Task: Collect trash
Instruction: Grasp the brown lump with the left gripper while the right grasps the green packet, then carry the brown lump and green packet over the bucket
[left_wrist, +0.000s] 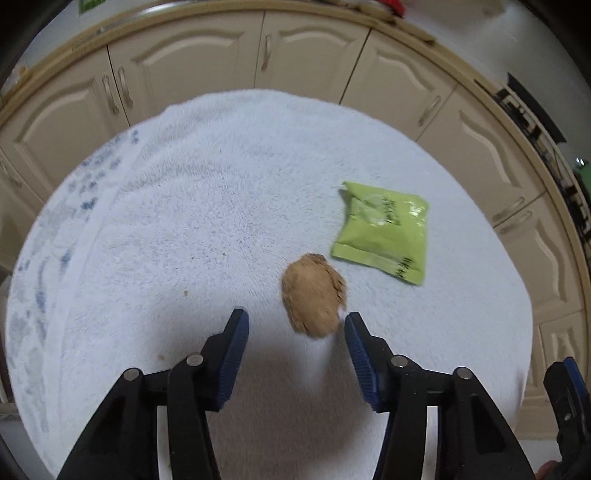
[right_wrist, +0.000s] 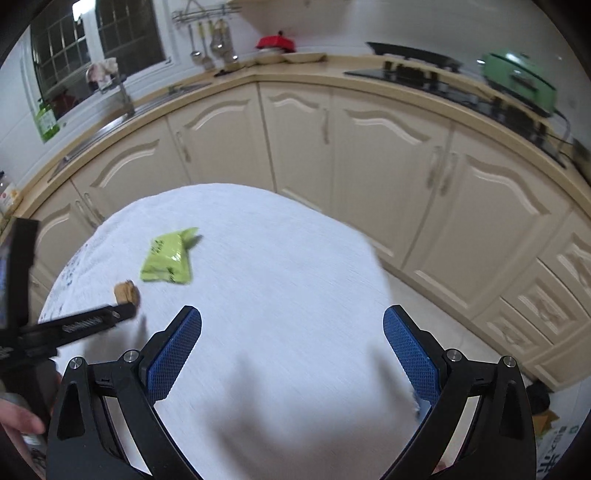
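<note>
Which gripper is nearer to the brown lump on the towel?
Left. The left gripper has its open jaws just short of the brown lump; the right gripper hovers open off to the lump's right.

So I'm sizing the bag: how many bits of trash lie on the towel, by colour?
Green: 1, the wrapper
Brown: 1, the lump
Total: 2, both on the towel
</note>
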